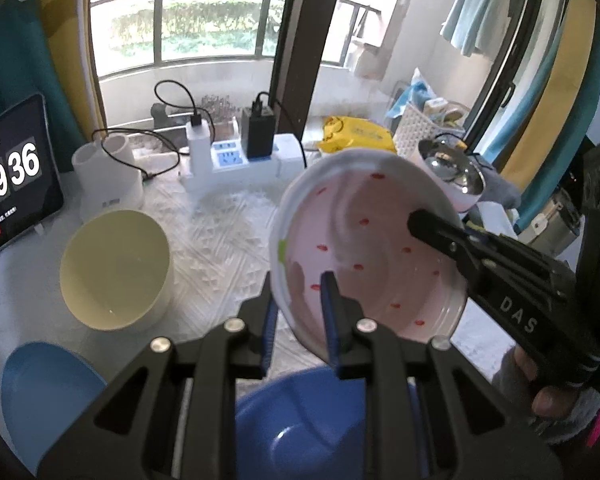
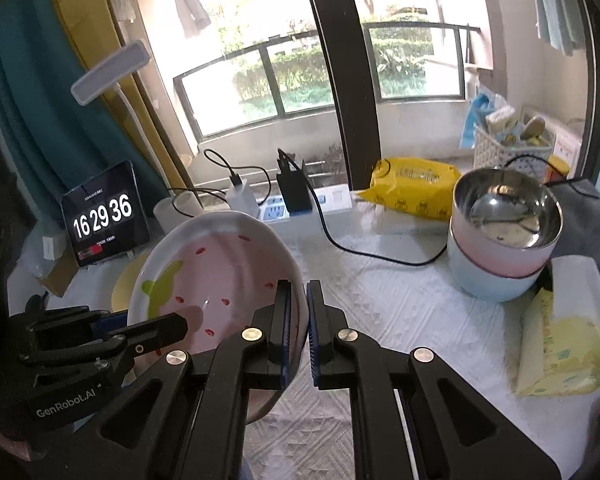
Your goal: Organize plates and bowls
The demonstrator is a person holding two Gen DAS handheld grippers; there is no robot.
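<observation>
A pink bowl with red strawberry marks and a white rim hangs tilted above the table, held from two sides. My left gripper is shut on its near-left rim, one finger inside and one outside. My right gripper is shut on the bowl's opposite rim. In the left wrist view its inner finger lies across the bowl. A blue bowl sits below the pink one. A cream bowl and a blue plate stand to the left. A steel-lined pink bowl is stacked in a pale blue one.
A tablet clock leans at the back left beside a white cup. A power strip with chargers and cables runs along the window. A yellow packet, a tissue box and a white basket crowd the right side.
</observation>
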